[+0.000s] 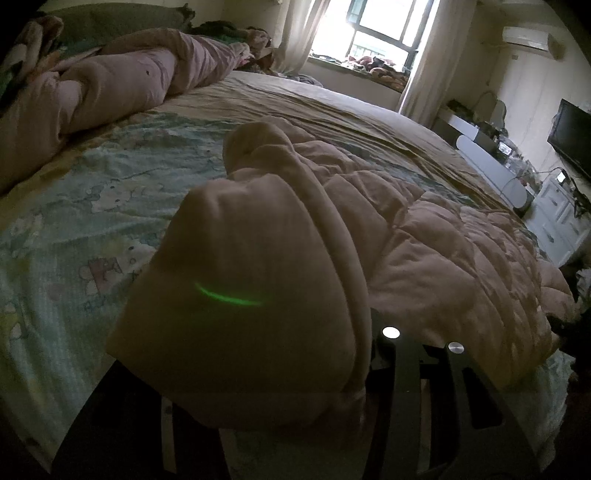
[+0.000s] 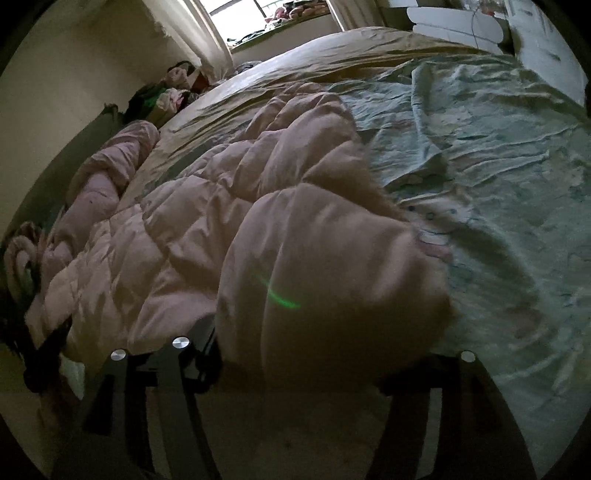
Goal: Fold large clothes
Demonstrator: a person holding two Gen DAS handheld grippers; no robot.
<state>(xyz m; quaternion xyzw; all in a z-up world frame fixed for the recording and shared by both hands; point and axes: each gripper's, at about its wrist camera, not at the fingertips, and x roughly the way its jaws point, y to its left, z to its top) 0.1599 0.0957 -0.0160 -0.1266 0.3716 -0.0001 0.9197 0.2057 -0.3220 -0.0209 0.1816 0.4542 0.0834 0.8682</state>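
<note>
The pink quilted coat (image 1: 424,236) lies across the bed (image 1: 74,221). Left gripper (image 1: 295,387) pinches a bunched end at 6 o'clock. Right gripper (image 2: 314,369) straddles the other end; grip unclear. That end may slip, spoiling the fold.

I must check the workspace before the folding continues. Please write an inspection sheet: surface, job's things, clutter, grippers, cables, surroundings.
Surface: bed with a wrinkled pale green printed sheet; a tan cover lies across its far part.
Job's things: pink quilted coat spread on the bed, one bunched part in front of each camera.
Clutter: rolled pink bedding along the far side; a heap of clothes by the wall.
Grippers: left gripper has coat fabric between its fingers; right gripper too; fingertips are covered, so grip unclear.
Cables: thin wires near the white drawers.
Surroundings: bright window, curtains, wall air conditioner, dark screen.
</note>
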